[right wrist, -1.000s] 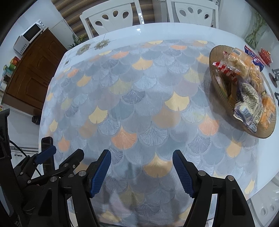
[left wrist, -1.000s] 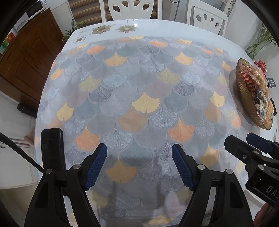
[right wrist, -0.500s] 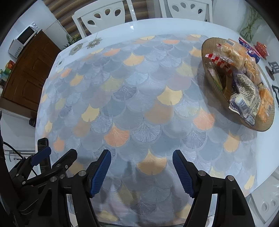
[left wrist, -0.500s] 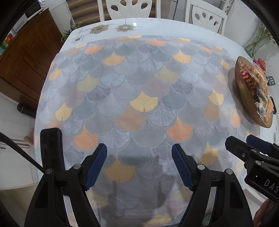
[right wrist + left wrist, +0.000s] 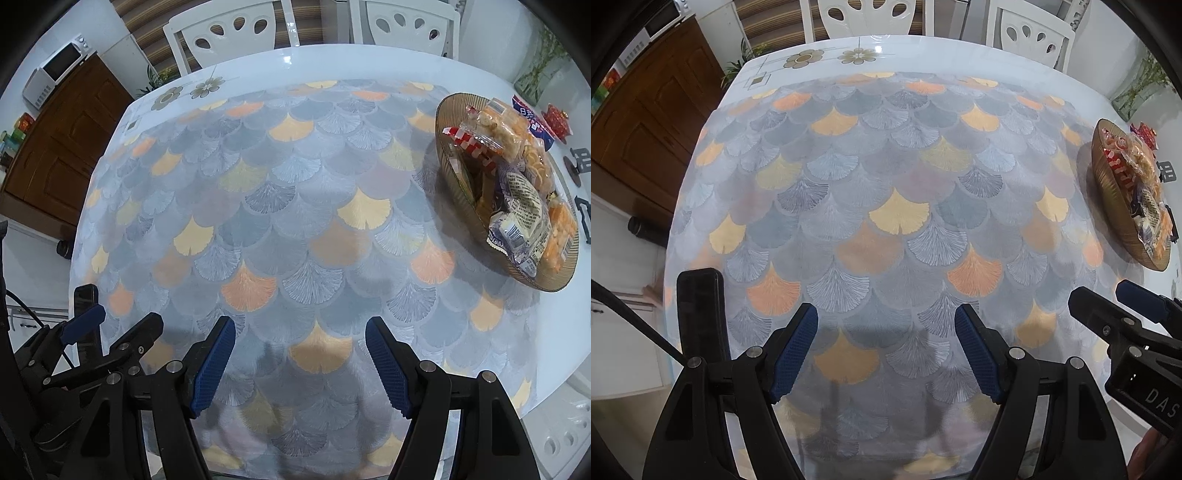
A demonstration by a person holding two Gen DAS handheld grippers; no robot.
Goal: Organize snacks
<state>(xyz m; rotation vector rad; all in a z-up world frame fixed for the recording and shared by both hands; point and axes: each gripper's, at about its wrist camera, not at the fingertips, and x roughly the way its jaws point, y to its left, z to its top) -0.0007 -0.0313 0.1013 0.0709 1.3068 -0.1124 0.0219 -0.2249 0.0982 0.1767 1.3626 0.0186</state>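
Observation:
A brown ribbed glass bowl (image 5: 448, 173) stands at the table's right side, piled with several wrapped snack packs (image 5: 524, 199). It also shows in the left wrist view (image 5: 1108, 188) at the far right. My left gripper (image 5: 886, 350) is open and empty above the near part of the table. My right gripper (image 5: 299, 360) is open and empty, well to the left of and nearer than the bowl. Each gripper shows at the edge of the other's view.
The table carries a fan-patterned cloth (image 5: 280, 229). Two white chairs (image 5: 229, 26) stand at the far side. A red and a blue packet (image 5: 535, 122) lie beyond the bowl. A brown cabinet (image 5: 55, 147) with a microwave (image 5: 55, 70) stands to the left.
Both grippers have drawn back slightly towards the near table edge and stay open. The bowl and snacks have not moved.

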